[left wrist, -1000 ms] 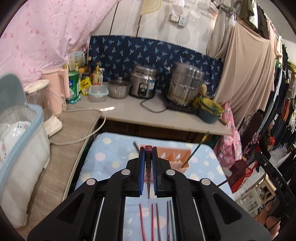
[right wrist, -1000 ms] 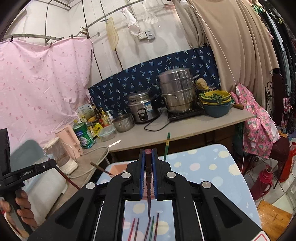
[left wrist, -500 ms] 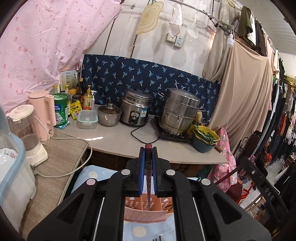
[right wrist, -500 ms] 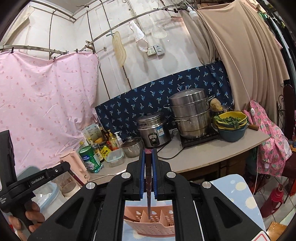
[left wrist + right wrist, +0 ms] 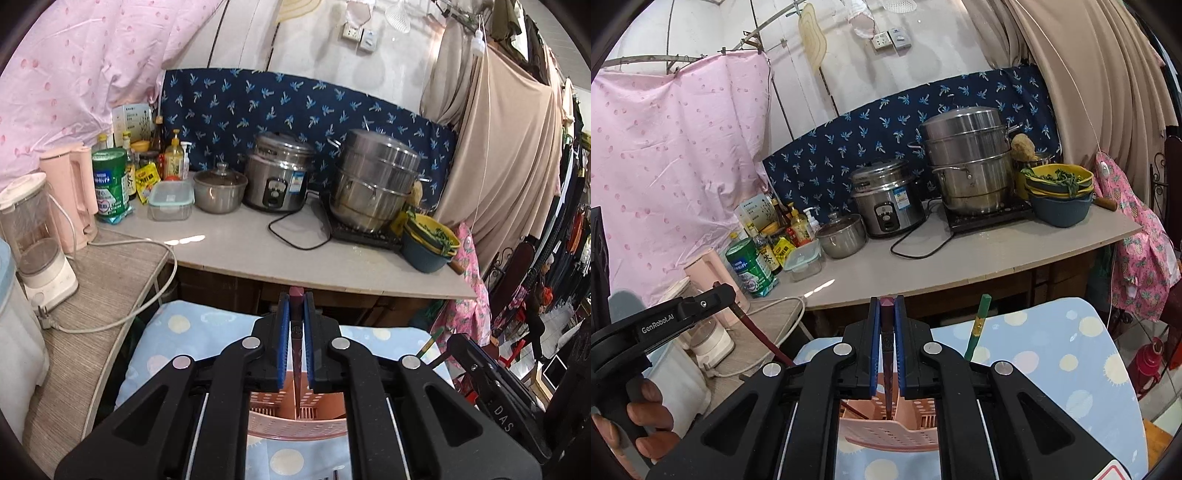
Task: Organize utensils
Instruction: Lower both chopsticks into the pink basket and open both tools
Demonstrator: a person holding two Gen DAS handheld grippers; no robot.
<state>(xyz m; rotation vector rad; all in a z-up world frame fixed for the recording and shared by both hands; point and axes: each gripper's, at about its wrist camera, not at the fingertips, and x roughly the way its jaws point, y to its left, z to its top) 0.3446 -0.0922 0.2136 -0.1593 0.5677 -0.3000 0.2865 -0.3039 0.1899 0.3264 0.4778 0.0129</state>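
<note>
Open air above pink holder (image 5: 886, 437); green chopstick (image 5: 977, 325) upright right; counter edge (image 5: 960, 284) ahead

Both chopsticks (image 5: 296, 354) lower into basket (image 5: 295, 424)

Each hand-held gripper (image 5: 296, 354) (image 5: 887, 354) is matte black with blue pads (image 5: 283, 347), silver screws; "GenRobot.AI" lettering, bare-skinned hand (image 5: 646, 424).
</note>
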